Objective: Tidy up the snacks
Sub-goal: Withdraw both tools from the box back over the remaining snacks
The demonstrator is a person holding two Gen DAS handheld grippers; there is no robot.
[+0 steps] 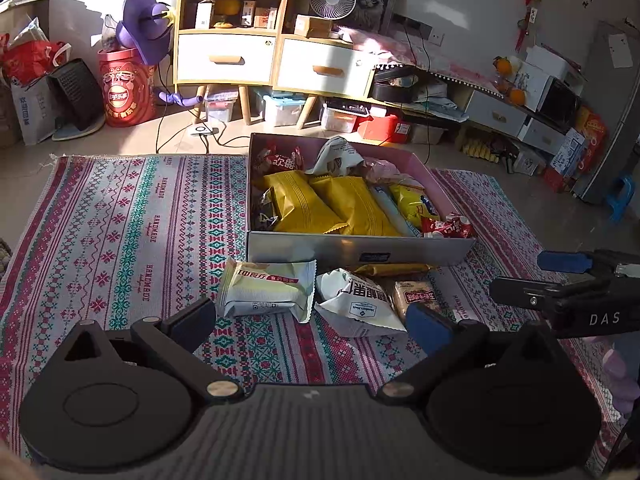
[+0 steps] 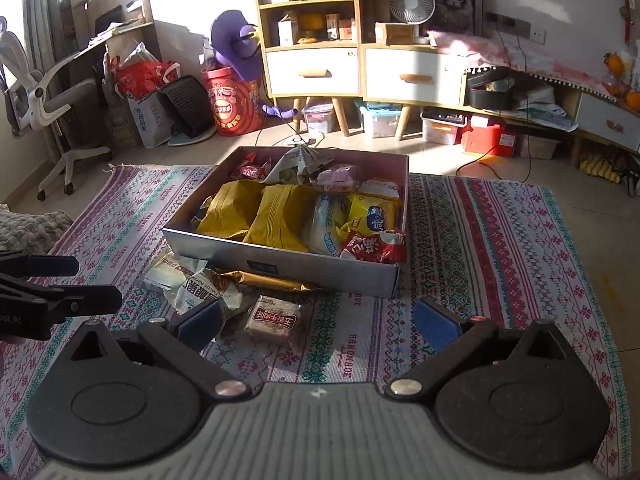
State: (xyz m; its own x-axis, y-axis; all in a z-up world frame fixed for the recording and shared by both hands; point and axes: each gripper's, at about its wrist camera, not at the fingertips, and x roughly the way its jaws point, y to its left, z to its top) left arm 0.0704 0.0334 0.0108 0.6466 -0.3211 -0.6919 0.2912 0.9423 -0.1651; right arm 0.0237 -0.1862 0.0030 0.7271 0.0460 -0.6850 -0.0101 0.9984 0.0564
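An open cardboard box on the rug holds several snack packs, yellow ones in the middle. In front of it lie a pale green pack, a white crumpled pack, a gold bar and a small brown-labelled pack. My left gripper is open and empty, just short of the green and white packs. My right gripper is open and empty, with the brown-labelled pack between its fingers. Each gripper shows at the side of the other's view.
A patterned woven rug covers the floor. Behind the box stand a shelf cabinet, storage bins, a red drum and cables. An office chair stands at the far left.
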